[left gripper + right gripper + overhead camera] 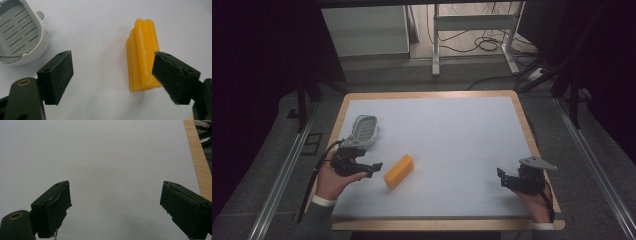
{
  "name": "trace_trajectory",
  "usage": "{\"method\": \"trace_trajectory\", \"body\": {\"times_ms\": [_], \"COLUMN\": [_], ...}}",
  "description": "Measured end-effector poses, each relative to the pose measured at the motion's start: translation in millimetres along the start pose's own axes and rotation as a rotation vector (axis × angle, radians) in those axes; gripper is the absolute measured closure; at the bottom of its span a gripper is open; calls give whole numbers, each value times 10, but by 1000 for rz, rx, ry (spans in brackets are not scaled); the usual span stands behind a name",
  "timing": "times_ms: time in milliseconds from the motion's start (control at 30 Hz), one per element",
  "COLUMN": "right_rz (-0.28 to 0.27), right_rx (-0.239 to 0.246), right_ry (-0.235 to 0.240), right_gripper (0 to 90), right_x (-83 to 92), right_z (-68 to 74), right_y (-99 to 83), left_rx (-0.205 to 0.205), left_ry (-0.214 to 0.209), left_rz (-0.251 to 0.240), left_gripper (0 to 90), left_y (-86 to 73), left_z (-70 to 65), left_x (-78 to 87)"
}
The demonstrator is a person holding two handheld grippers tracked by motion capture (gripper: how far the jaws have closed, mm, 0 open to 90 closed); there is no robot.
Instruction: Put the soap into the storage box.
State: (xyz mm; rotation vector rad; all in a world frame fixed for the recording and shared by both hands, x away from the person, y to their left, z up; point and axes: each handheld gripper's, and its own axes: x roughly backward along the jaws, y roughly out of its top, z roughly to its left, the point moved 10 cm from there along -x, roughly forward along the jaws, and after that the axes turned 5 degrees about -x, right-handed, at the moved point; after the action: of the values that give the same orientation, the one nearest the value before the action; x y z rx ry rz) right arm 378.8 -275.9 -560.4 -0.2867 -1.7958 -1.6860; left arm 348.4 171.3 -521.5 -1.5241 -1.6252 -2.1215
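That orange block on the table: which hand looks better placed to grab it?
Probably the left. Its open claw sits right beside the orange block, while the right claw, also open, faces bare table far across.

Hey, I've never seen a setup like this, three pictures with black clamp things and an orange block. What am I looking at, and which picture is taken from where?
There is no robot here: a person sits at a table and holds a hand-operated gripper in each hand. The wide picture comes from a fixed camera above, looking down on the white table top. In it you see the left gripper and the right gripper, each in a hand.

The other two pictures come from small cameras riding on the grippers, looking out between their two black fingers.

On the table lie an orange ridged block and a grey slotted tray. The left gripper view shows the block just ahead, near one of the open fingers, and the tray off to the side. The right gripper view looks over bare table. Both grippers are open and hold nothing.
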Motion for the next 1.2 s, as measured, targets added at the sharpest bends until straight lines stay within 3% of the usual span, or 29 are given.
{"method": "trace_trajectory", "body": {"times_ms": [600,800,1100,1200], "right_rz": [-6,2,5,8], "right_rx": [11,13,18,16], "right_ry": [18,18,18,16], "right_gripper": [96,96,95,96], "right_x": [-12,-23,-33,-34], "right_z": [27,27,28,25], "right_y": [-5,-24,-35,-39], "left_rx": [-67,-94,-102,-78], "left_ry": [-48,-43,-47,-47], "left_rz": [49,93,128,156], "left_gripper": [180,179,179,183], "left_y": [180,177,153,131], "left_z": [-296,-366,-405,-405], "left_x": [-236,-347,-472,-528]}}
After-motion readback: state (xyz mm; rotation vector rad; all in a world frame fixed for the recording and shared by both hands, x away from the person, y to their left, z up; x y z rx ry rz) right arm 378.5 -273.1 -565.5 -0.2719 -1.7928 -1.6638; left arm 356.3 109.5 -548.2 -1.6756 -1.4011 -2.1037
